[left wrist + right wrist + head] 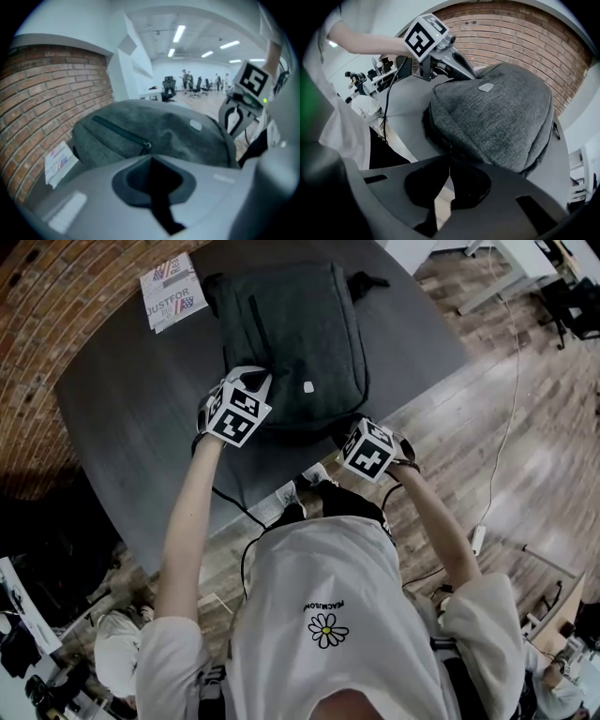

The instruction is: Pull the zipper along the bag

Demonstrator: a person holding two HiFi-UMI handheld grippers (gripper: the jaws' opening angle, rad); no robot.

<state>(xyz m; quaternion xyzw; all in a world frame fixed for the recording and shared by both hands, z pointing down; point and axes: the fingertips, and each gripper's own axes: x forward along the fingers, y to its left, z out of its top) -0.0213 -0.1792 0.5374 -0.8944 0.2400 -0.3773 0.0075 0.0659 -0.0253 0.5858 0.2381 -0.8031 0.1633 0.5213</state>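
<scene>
Left tongs (151,158): closed, tips against the front panel of the bag (164,131), just short of the pocket zip (121,133). I cannot tell whether they nip any fabric.

Right tongs (450,157): closed on a small dark tab at the bag's near edge seam, which I take to be the zipper pull (449,149).

Bag lies flat on the dark desk (141,399), base toward the person, with a leaflet (173,292) just beyond its far-left corner.

Handling (judgement): grey woven cloth, soft, looks lightly filled. It will likely bunch and slide when the slider drags. Take the pull tab itself, not the teeth. The other tongs should brace the fabric close behind the slider to keep the track taut, especially round the corners.
</scene>
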